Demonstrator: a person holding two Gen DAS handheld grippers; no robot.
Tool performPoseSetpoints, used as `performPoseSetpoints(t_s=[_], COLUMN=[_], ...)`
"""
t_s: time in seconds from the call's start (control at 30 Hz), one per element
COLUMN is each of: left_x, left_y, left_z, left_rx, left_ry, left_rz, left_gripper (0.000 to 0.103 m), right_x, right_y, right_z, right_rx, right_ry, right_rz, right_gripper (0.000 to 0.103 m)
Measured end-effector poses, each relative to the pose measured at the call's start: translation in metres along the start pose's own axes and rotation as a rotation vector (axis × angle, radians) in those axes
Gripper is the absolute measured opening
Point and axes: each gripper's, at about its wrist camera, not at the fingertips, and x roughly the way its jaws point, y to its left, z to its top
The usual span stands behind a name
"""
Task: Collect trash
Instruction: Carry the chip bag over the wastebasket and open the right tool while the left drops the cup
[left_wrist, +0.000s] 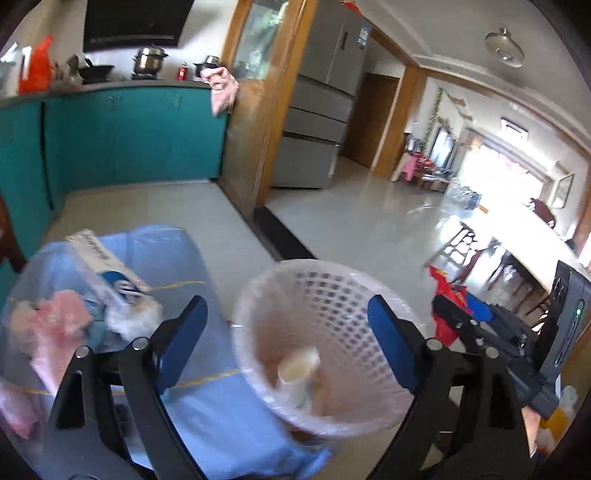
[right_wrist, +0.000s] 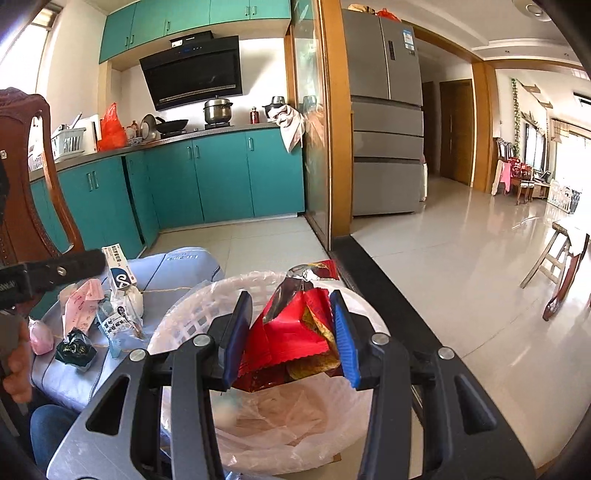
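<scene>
A kitchen with teal cabinets (right_wrist: 221, 177) and a pale tiled floor (right_wrist: 443, 266) is seen, opening onto a bright living room. Taking the white basket (left_wrist: 314, 295) as landmark: to its left, a blue cushioned surface (left_wrist: 207, 406) is covered with loose trash, a white box (right_wrist: 116, 260), pink paper (right_wrist: 83, 302) and a dark crumpled wrapper (right_wrist: 75, 349) among it. Above the basket's near rim the left hand-held gripper (left_wrist: 288, 343) is held with its jaws spread wide and nothing between them; a paper cup (left_wrist: 297, 373) is seen lying inside the basket below it. Over the basket mouth, slightly to the right, the right hand-held gripper (right_wrist: 291, 332) is clenched on a bunch of red wrappers (right_wrist: 295, 332), their long axis standing roughly upright between the pads. The basket's lined bottom lies straight beneath the wrappers, so only a release appears needed. The remaining trash lies nearer the empty left hand.
</scene>
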Motion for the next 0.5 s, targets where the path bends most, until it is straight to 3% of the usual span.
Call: performPoseSetpoints(t_s=[0.07, 0.2, 0.37, 0.5], left_x=[-0.012, -0.043, -0.087, -0.119], left_y=[0.017, 0.056, 0.098, 0.118], left_z=[0.001, 0.001, -0.005, -0.009], left_rx=[-0.006, -0.031, -0.068, -0.069], left_ry=[-0.017, -0.046, -0.058, -0.065], left_rz=[0.093, 0.283, 0.5, 0.616], left_gripper=[0.088, 0.091, 0.091, 0.09], right_x=[0.003, 0.009, 0.009, 0.015], right_y=[0.002, 0.014, 0.039, 0.092], right_z=[-0.001, -0.003, -0.002, -0.012], right_rx=[0.001, 0.006, -0.018, -0.092], right_ry=[0.005, 0.005, 0.005, 0.048], right_rz=[0.003, -0.004, 0.066, 0.229], right_gripper=[0.054, 0.082, 0.084, 0.084])
